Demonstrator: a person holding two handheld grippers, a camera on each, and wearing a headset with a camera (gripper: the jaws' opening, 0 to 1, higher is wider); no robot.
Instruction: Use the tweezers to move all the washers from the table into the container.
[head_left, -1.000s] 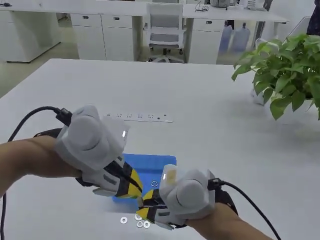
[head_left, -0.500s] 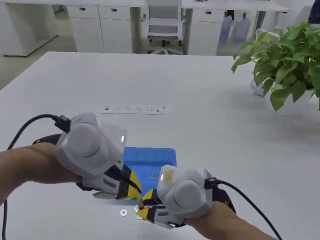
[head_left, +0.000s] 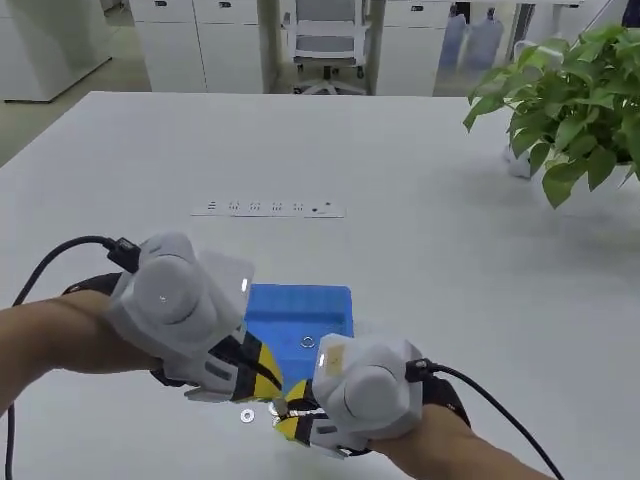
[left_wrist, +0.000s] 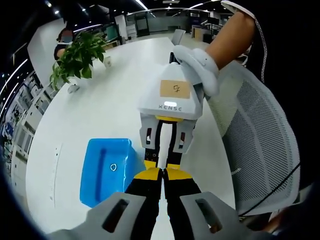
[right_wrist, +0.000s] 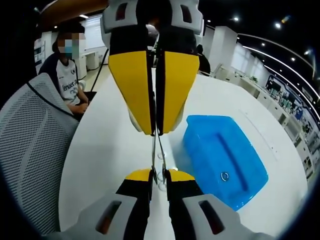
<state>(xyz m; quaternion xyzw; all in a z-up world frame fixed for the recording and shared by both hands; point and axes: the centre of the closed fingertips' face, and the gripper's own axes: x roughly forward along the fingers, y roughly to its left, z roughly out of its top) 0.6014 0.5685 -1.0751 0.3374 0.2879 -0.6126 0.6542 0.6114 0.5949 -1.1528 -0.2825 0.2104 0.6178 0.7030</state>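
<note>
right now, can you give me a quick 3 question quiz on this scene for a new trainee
1. True or false: the blue container is empty.
2. Multiple choice: the left gripper and the right gripper are both shut on: A) the tweezers B) a washer C) the container.
3. Fill in: in the head view, the potted plant stands on the far ___ side of the table.
Key: 1 false, one washer lies in it. 2 A. 3 right.
</note>
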